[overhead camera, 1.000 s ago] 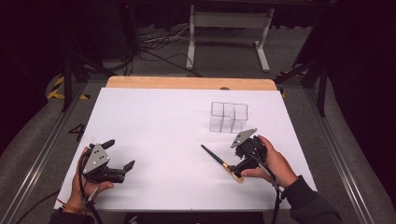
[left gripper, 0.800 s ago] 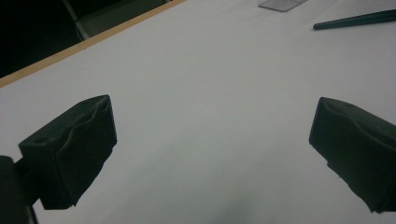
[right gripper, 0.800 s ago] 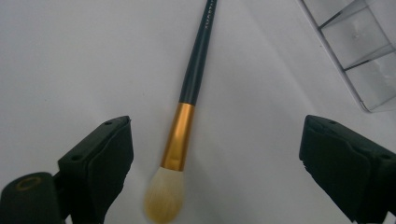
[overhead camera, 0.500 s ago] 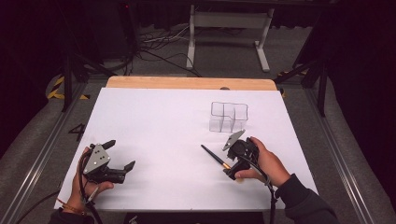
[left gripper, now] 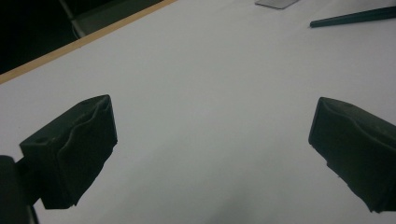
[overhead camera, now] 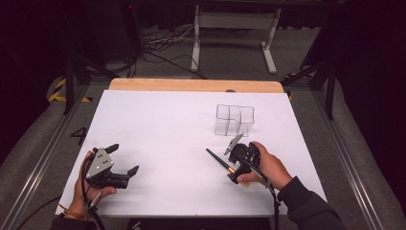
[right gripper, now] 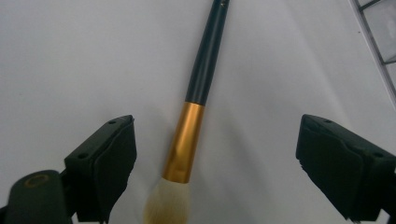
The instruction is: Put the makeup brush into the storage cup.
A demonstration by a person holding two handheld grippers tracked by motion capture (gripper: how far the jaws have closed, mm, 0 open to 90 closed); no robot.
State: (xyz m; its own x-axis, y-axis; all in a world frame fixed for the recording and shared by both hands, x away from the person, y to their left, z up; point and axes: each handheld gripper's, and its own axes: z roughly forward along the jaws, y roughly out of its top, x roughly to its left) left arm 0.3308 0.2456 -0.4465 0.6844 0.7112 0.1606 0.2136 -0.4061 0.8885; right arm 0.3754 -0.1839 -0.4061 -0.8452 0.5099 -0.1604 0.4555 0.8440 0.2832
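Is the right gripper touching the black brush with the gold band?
Apart. The right gripper view shows its fingers open, white table either side of the brush.

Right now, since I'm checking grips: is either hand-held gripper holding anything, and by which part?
Nothing is held. The right hand-held gripper stands open astride the brush at its gold ferrule, pads clear of it. The left hand-held gripper is open over bare table.
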